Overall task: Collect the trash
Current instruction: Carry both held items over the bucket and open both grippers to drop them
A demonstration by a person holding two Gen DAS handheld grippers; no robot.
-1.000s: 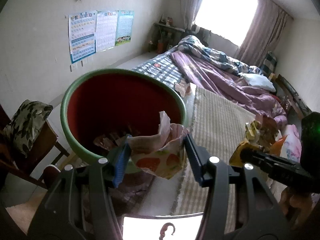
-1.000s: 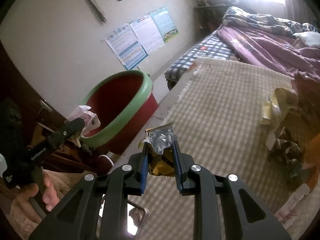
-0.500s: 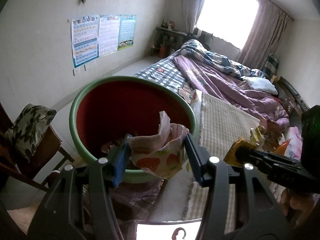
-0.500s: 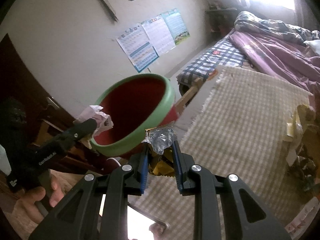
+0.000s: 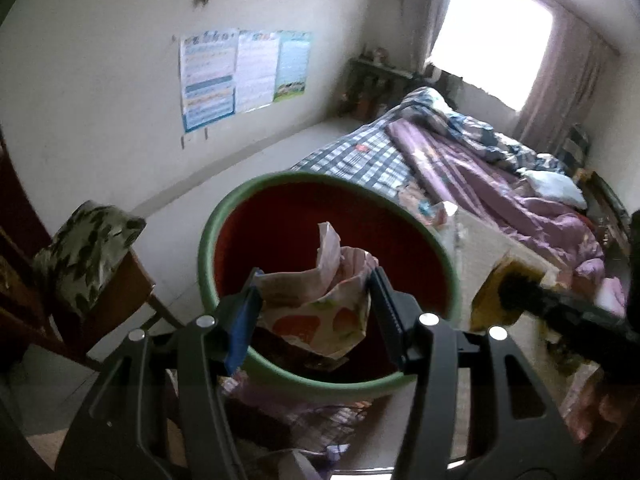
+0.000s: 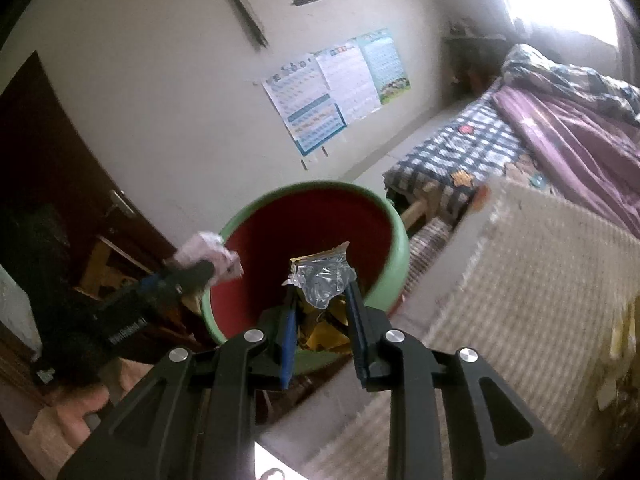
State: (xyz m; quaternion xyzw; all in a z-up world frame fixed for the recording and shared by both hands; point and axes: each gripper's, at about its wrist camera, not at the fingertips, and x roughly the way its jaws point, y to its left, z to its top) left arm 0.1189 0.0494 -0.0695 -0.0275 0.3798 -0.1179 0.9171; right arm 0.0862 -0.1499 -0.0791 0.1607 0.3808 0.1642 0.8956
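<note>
A red bin with a green rim stands beside the bed. My left gripper is shut on a crumpled pink and white printed wrapper and holds it over the bin's opening. My right gripper is shut on a yellow and silver snack wrapper above the bin's near rim. The right gripper with its yellow wrapper shows at the right of the left wrist view. The left gripper with its pink wrapper shows at the bin's left rim in the right wrist view.
A beige checked mat covers the bed beside the bin. A purple quilt lies on a plaid sheet behind. More loose wrappers lie at the mat's right edge. A wooden chair with a leaf-print cushion stands left of the bin.
Both grippers have moved toward the bin with their wrappers still held. The left one is now over the opening and the right one over the near rim.
</note>
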